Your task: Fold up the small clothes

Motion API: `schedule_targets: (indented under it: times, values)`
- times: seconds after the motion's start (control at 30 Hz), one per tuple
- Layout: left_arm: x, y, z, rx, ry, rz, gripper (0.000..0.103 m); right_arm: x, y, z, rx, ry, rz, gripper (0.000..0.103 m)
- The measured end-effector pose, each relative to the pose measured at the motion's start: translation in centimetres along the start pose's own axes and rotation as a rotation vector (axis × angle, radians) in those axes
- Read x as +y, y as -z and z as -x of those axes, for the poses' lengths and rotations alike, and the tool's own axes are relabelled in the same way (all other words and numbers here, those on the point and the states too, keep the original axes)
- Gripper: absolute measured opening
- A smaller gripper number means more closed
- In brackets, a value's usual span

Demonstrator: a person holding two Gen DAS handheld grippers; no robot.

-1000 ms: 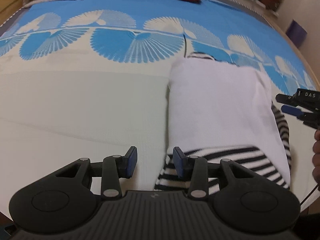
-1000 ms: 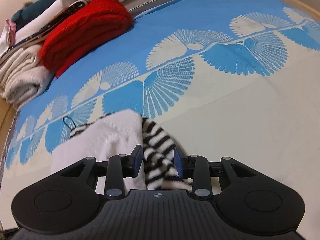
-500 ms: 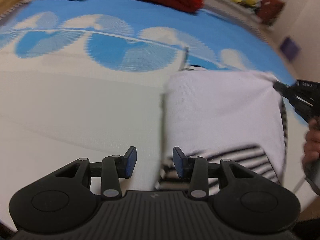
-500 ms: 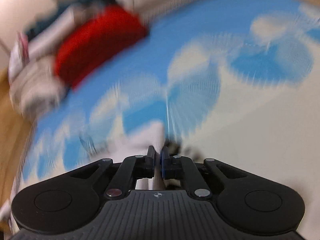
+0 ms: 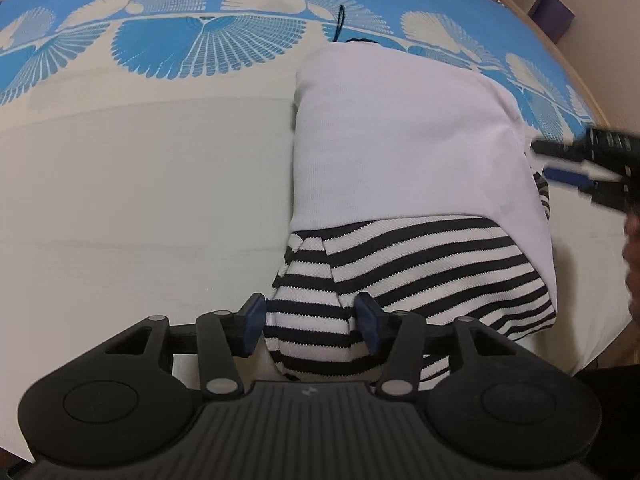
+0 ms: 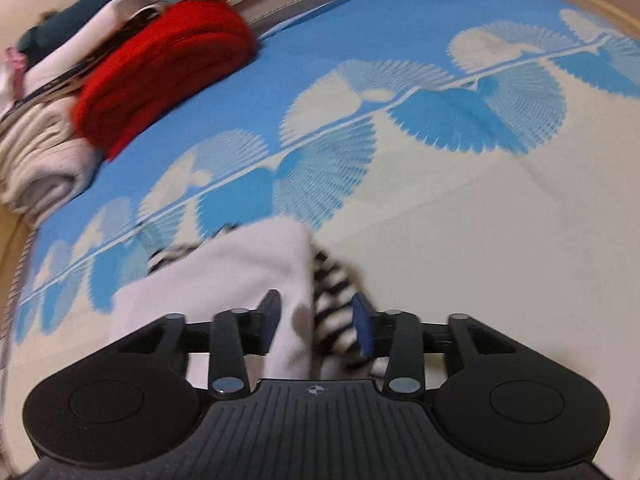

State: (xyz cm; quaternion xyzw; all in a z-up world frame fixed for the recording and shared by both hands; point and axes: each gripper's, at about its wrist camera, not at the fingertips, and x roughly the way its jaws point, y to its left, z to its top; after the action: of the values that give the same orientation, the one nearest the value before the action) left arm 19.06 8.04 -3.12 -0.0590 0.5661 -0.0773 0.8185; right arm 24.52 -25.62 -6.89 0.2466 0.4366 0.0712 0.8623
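Observation:
A small garment lies on the bed, its white body (image 5: pixel 404 140) folded over black-and-white striped parts (image 5: pixel 420 256). My left gripper (image 5: pixel 310 322) is open, its fingers on either side of a striped fold at the garment's near end. My right gripper (image 6: pixel 316 322) is open over the garment's right edge, with white cloth (image 6: pixel 240 276) and a striped sleeve (image 6: pixel 336 300) between its fingers. The right gripper also shows in the left wrist view (image 5: pixel 568 164), blurred, at the garment's right side.
The bed cover (image 5: pixel 140 168) is cream with blue fan patterns. A red folded knit (image 6: pixel 160 68), a beige folded garment (image 6: pixel 36 160) and other stacked clothes lie at the bed's far corner. A thin black cord (image 5: pixel 340 20) lies beyond the garment.
The right gripper shut on the garment's edge half a second ago and has opened again. The left gripper has moved right and forward, so the striped fold now sits between its fingers.

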Motion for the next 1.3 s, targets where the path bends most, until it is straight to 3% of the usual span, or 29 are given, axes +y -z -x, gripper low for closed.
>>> schedule_targets:
  times: [0.13, 0.17, 0.2, 0.27, 0.4, 0.53, 0.63, 0.7, 0.77, 0.83, 0.9, 1.0, 1.2, 1.3]
  values:
    - [-0.4, 0.0, 0.2, -0.017, -0.014, -0.007, 0.056, 0.7, 2.6, -0.8, 0.164, -0.064, 0.118, 0.056]
    - [-0.4, 0.0, 0.2, -0.019, -0.013, 0.000, 0.056, 0.9, 3.4, -1.0, 0.182, -0.046, 0.166, 0.049]
    - [-0.3, 0.1, 0.3, -0.022, -0.010, 0.008, 0.056, 1.0, 4.0, -0.9, 0.195, -0.041, 0.195, 0.007]
    - [-0.2, 0.2, 0.6, -0.028, -0.002, 0.020, 0.056, 0.9, 4.6, 0.2, 0.176, -0.048, 0.180, 0.000]
    - [-0.2, 0.3, 0.9, -0.032, 0.022, -0.004, 0.056, -0.2, 4.3, 5.9, 0.048, -0.157, 0.069, 0.000]
    - [-0.5, 0.5, 0.1, 0.007, 0.015, -0.028, 0.061, -1.5, 6.3, 4.0, 0.176, -0.035, 0.106, 0.000]
    - [-0.6, 0.7, 0.6, -0.008, 0.005, -0.026, 0.061, -1.2, 7.2, 3.9, 0.165, 0.018, 0.134, 0.002]
    - [-0.2, 0.4, 1.2, -0.036, 0.013, -0.005, 0.061, -1.2, 7.1, 4.7, 0.126, 0.042, 0.096, 0.009]
    - [0.5, 0.1, 2.0, -0.067, 0.048, 0.033, 0.061, -1.7, 6.8, 6.5, 0.068, -0.002, 0.018, 0.013]
    - [1.0, -0.1, 1.6, -0.040, 0.046, 0.046, 0.061, -1.7, 6.9, 7.5, 0.045, -0.045, -0.009, 0.027]
    - [0.7, 0.1, 0.3, 0.034, -0.001, 0.024, 0.064, -0.7, 7.7, 6.8, 0.103, -0.019, 0.089, 0.037]
    - [0.0, 0.0, 0.2, 0.038, -0.014, -0.016, 0.064, 0.5, 9.7, 4.0, 0.232, 0.141, 0.288, 0.036]
    - [0.5, -0.1, 2.3, -0.076, -0.006, 0.031, 0.066, 0.2, 8.6, 5.5, 0.149, 0.144, 0.233, 0.037]
    - [1.9, -0.4, 1.1, -0.011, -0.006, 0.114, 0.064, -0.1, 9.0, 5.2, 0.182, 0.147, 0.259, 0.037]
